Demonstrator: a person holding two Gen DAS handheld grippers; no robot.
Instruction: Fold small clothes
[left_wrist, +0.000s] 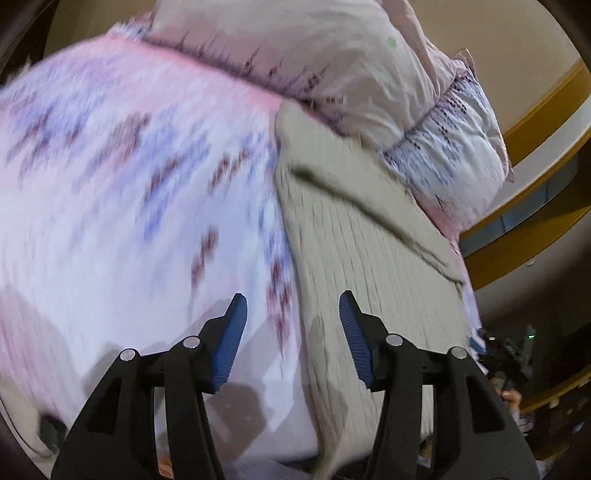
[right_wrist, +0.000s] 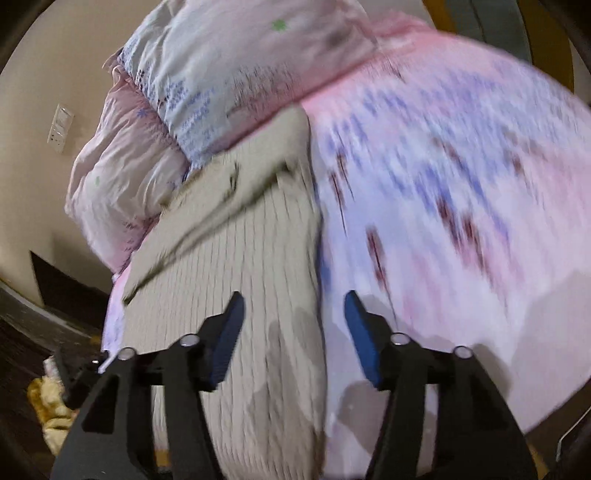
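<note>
In the left wrist view, your left claw (left_wrist: 292, 306) hangs wide open with nothing between its blue ribbed pads (left_wrist: 232, 343). Below it the beige ribbed knit garment (left_wrist: 354, 251) lies spread on the bed's pink-and-white floral duvet (left_wrist: 129, 184), with a folded flap or sleeve crossing its far end near the pale pink pillow (left_wrist: 295, 48). The claw sits over the garment's left edge, where knit meets duvet. The picture is blurred, so steady your hand before you commit. Take only the knit edge, not the duvet beneath it.

In the right wrist view, your right claw (right_wrist: 293, 308) is also spread open and empty. Here the beige knit (right_wrist: 240, 258) runs lengthwise away from you, its long edge lying almost between the pads, the floral cover (right_wrist: 461, 184) to one side and stacked pillows (right_wrist: 207, 62) beyond. The fold looks barely begun. Pinch both near corners at matching height, lift together and lay the near hem over the far end, keeping the ribs straight so that the edges meet squarely.
</note>
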